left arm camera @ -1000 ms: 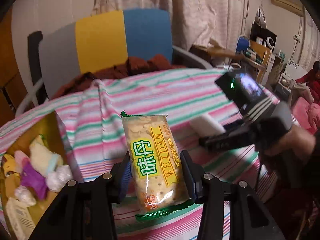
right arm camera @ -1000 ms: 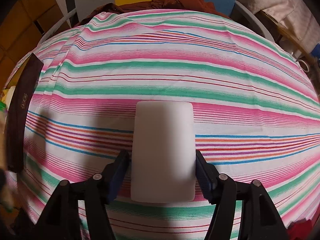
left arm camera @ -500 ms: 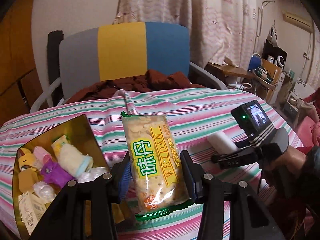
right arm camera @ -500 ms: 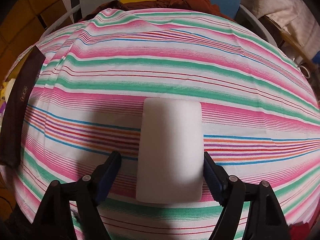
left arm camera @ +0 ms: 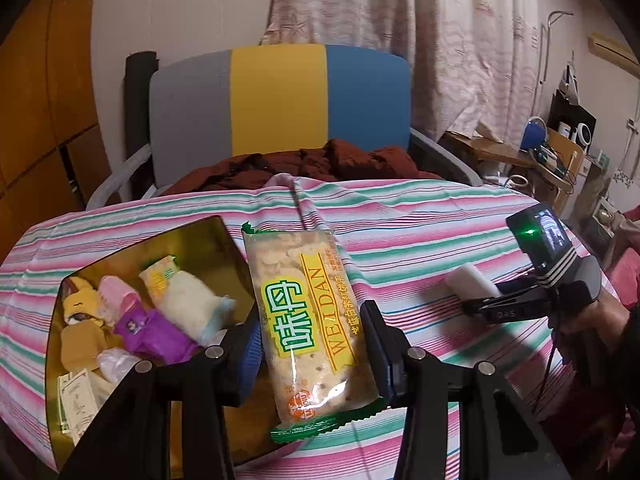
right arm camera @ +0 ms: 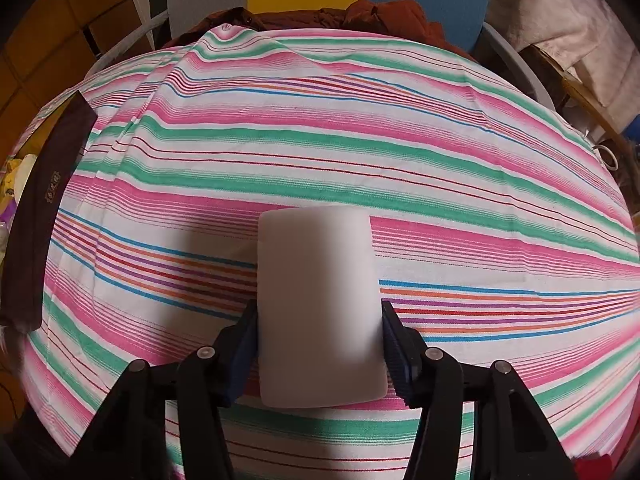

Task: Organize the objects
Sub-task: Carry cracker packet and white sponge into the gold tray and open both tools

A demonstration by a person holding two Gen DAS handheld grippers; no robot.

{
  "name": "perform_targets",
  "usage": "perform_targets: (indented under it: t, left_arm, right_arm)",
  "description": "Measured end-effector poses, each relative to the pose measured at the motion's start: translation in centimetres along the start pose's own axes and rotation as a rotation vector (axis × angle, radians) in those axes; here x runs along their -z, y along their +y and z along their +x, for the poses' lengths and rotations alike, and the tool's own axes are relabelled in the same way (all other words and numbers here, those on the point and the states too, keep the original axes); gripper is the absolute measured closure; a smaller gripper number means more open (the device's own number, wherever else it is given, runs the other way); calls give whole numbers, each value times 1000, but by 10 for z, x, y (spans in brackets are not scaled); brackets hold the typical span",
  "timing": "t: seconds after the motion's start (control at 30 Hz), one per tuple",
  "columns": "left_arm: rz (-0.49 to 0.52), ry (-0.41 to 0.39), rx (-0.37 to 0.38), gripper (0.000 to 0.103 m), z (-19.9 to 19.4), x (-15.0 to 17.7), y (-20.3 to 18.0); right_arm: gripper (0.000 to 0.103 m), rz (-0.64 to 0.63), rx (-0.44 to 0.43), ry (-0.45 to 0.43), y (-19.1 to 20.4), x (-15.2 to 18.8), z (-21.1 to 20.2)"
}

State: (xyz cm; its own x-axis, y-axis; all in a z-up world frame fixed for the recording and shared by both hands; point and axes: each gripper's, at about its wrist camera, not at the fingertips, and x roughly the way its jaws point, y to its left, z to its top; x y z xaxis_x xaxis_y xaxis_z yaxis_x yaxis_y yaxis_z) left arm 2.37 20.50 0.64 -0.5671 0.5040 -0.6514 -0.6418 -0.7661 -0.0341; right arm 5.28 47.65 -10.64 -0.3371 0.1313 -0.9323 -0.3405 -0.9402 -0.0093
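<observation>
Pinching a cracker packet (left arm camera: 310, 320) by its long sides, the left tongs (left arm camera: 312, 348) hold it lengthwise between their blue pads, its green crimped end towards the camera and its far end pointing at the chair (left arm camera: 276, 108). The packet hangs above the striped surface (left arm camera: 420, 224), just beside the right edge of a gold-lined box (left arm camera: 80, 280) that holds small wrapped items. The right tongs (right arm camera: 318, 340) are clamped on a white block (right arm camera: 318, 304), both pads pressed against its sides, the block reaching forward past the fingertips over the striped cloth. From the left camera the same block (left arm camera: 470, 286) shows low over the surface, well right of the box, with a hand (left arm camera: 600, 312) gripping the tool.
</observation>
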Motion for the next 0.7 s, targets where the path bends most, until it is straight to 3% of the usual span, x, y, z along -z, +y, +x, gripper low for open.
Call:
perform_targets:
  t: [0.17,0.37,0.57,0.7]
  left_arm:
    - [-35,5,-17,56,-7,5,23]
    - [-117,-6,-79,56,-24,13,74]
    - [-240,-15,-171,56,-43,27,137]
    - [-329,-11,-192,56,-51,39,171]
  right_arm:
    - [47,48,14,-38,-9,-6,-8]
    - [47,68,-40,-100,-8,-8,-34]
    - [46,-23,-164,-198,67,-11,-81]
    - [46,-97,-286,-266,130,-12,-110]
